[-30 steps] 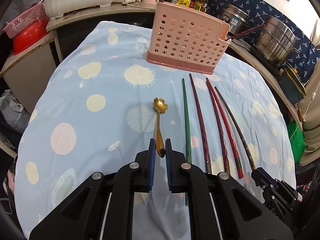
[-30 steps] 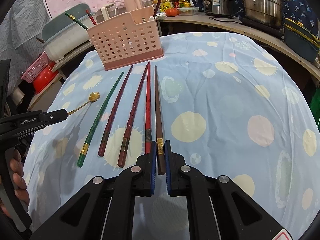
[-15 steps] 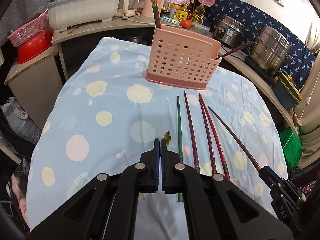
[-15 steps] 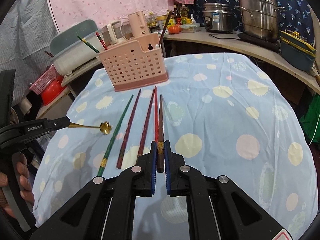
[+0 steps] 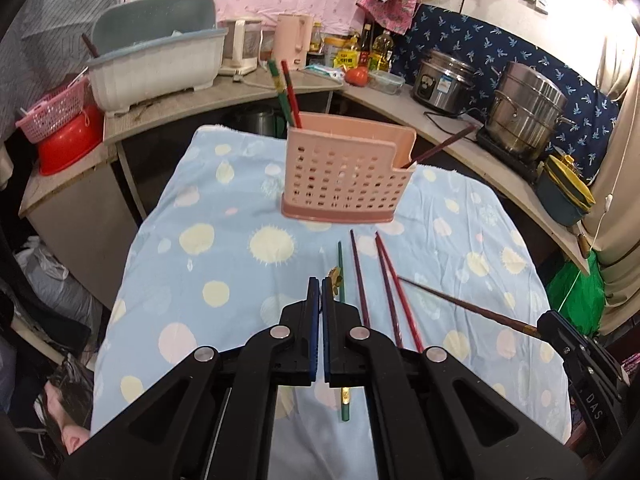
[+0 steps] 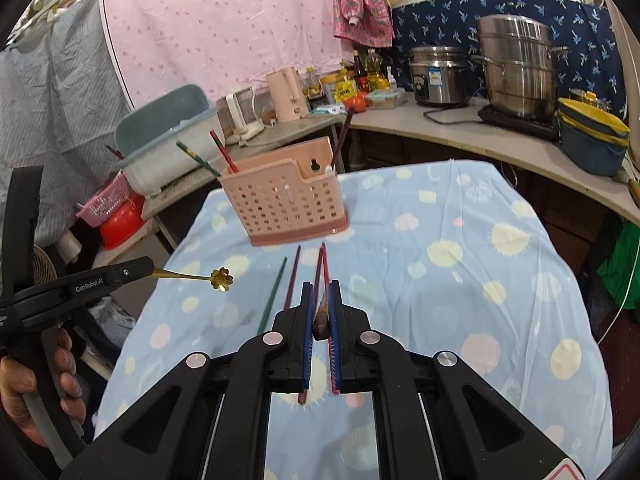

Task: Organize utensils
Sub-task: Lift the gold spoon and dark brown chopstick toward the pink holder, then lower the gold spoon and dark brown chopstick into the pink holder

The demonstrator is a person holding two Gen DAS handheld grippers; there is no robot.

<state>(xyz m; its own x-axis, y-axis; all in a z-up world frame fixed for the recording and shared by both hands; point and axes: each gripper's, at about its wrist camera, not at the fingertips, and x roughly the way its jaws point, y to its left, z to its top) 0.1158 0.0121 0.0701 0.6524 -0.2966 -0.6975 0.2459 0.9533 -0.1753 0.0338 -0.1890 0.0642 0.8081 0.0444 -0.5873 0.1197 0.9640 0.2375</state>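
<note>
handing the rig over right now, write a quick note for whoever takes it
Left gripper: shut on the gold flower spoon, lifted off the cloth.
Right gripper: shut on a brown chopstick, also lifted.
Pink basket at the far end of the tablecloth already holds a few chopsticks.
Left to do: drop in the spoon and the brown chopstick, then the green chopstick and three reddish chopsticks lying on the cloth.

Both wrist cams look fwd/down from above, sharing pink holder (image 5: 347,178) (image 6: 286,204) & spotted cloth (image 5: 224,240) (image 6: 460,264).
</note>
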